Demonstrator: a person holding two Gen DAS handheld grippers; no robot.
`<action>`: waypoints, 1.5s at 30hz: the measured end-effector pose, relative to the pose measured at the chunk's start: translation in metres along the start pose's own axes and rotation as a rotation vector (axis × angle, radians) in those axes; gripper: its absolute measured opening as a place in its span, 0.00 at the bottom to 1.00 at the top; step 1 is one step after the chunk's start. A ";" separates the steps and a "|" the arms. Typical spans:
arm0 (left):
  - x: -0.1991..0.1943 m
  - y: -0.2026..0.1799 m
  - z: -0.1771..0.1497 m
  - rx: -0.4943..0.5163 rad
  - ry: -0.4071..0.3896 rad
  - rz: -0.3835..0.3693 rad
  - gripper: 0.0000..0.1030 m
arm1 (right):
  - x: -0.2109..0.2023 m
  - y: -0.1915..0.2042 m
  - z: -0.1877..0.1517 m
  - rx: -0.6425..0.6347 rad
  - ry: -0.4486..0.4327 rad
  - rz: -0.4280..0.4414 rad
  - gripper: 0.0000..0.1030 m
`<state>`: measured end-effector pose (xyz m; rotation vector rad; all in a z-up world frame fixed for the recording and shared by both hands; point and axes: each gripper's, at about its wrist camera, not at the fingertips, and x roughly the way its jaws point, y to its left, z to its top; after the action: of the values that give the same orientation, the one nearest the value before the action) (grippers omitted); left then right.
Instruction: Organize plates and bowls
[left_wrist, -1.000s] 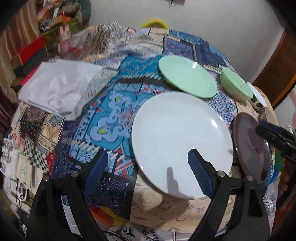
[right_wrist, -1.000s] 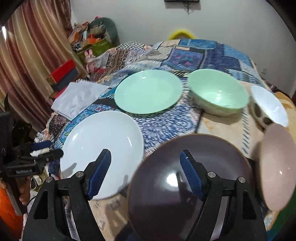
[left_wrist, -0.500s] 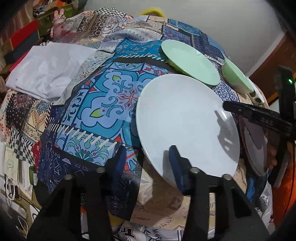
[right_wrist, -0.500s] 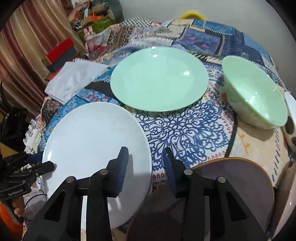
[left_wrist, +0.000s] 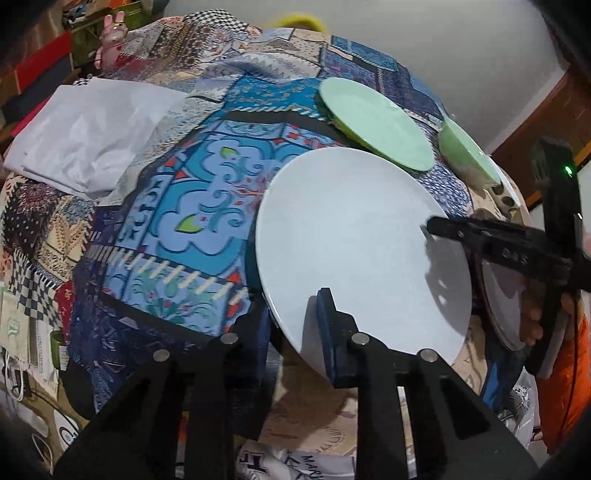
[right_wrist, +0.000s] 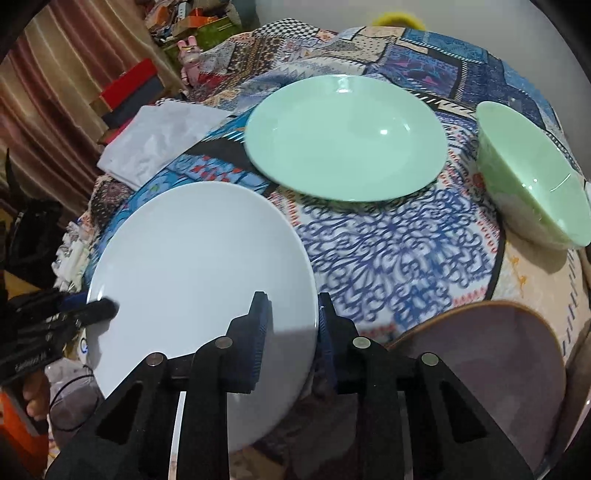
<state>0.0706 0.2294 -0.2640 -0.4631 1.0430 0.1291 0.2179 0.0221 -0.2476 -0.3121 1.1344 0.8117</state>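
Sitting on patterned tablecloth (right_wrist: 399, 258), white plate (right_wrist: 199, 266) pinched at opposite rim edges: left gripper (left_wrist: 291, 317) and right gripper (right_wrist: 291, 325) both just closed, pads astride rim. Green plate (right_wrist: 343, 136) beyond, green bowl (right_wrist: 532, 177) beside it, dark plate (right_wrist: 491, 350) near right gripper. Lettering on left gripper body too blurred to read.

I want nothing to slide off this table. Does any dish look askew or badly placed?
Yes. The white plate juts past the near table edge, and both the left gripper and the right gripper are closed on its rim. The green plate and green bowl sit normally.
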 end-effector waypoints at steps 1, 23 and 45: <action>-0.001 0.004 0.000 -0.007 0.002 0.001 0.23 | 0.000 0.002 -0.001 -0.003 -0.001 0.003 0.24; -0.007 0.007 -0.007 -0.027 0.013 -0.002 0.27 | 0.003 0.008 -0.010 0.056 -0.024 0.032 0.27; -0.041 -0.051 0.008 0.071 -0.091 -0.034 0.27 | -0.069 -0.018 -0.033 0.110 -0.208 -0.004 0.26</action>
<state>0.0721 0.1918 -0.2103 -0.4063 0.9470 0.0817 0.1954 -0.0388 -0.2028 -0.1347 0.9784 0.7563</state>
